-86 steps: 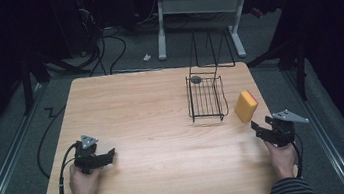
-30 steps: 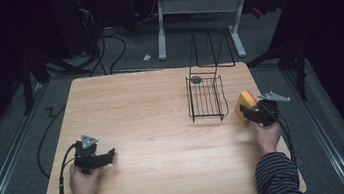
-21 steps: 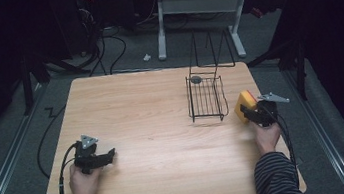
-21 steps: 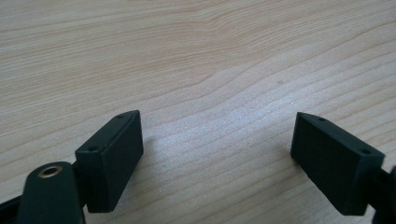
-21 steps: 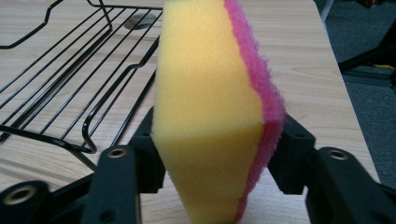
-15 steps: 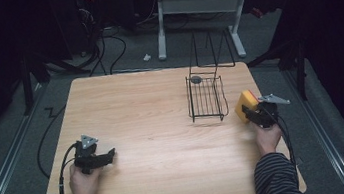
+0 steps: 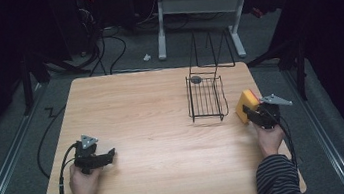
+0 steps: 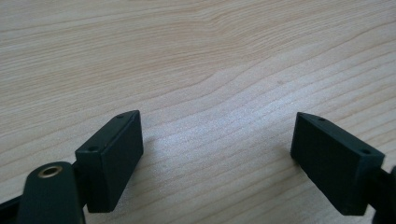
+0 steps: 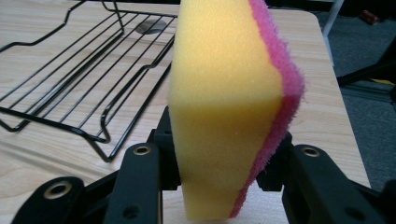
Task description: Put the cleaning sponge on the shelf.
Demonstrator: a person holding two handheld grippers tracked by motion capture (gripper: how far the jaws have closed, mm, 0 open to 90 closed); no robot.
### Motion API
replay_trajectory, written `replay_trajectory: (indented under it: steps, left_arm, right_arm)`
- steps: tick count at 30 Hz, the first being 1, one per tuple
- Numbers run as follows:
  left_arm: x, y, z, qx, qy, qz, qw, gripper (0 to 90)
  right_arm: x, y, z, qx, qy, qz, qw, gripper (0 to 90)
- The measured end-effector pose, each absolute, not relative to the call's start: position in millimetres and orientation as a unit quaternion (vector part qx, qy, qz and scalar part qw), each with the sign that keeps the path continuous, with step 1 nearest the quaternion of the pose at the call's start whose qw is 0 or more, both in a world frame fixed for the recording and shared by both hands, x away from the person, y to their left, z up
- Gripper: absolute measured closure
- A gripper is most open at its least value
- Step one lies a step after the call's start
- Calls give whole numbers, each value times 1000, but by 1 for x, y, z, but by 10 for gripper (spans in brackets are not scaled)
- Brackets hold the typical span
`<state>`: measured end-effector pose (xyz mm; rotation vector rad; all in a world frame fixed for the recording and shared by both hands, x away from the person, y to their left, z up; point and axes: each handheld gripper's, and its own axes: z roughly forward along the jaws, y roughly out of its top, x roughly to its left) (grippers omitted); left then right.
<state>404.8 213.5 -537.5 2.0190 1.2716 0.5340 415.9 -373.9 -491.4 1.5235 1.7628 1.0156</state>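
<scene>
From the high view, a wooden table has a black wire basket on it. Just to the right of the basket, near the table's right edge, is a yellow sponge. The right gripper is at the sponge, and the person's right arm reaches forward from the bottom. The left gripper rests low on the wood near the front left corner, well apart from everything, pointing to the right.

In the left gripper view, the two black jaws stand wide apart with only bare wood between them.

In the right gripper view, the sponge stands on its edge, tall, with a thin pink scrubby layer on one side. The jaws are pressed on its lower part, one on the yellow side and one on the pink side. The basket lies just beside it on the left.

The sponge looks soft and light. It will probably squish when squeezed, so a gentle hold across the flat sides, near the middle, seems best. It looks not slippery and not easy to break.
</scene>
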Motion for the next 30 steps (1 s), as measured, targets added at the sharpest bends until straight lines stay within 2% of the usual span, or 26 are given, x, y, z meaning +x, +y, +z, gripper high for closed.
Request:
replay_trajectory:
  steps: [30]
  left_arm:
    - [405,213,-537,776,489,205,342,174]
  right_arm:
    - [390,-375,-461,543,668,423,284,609]
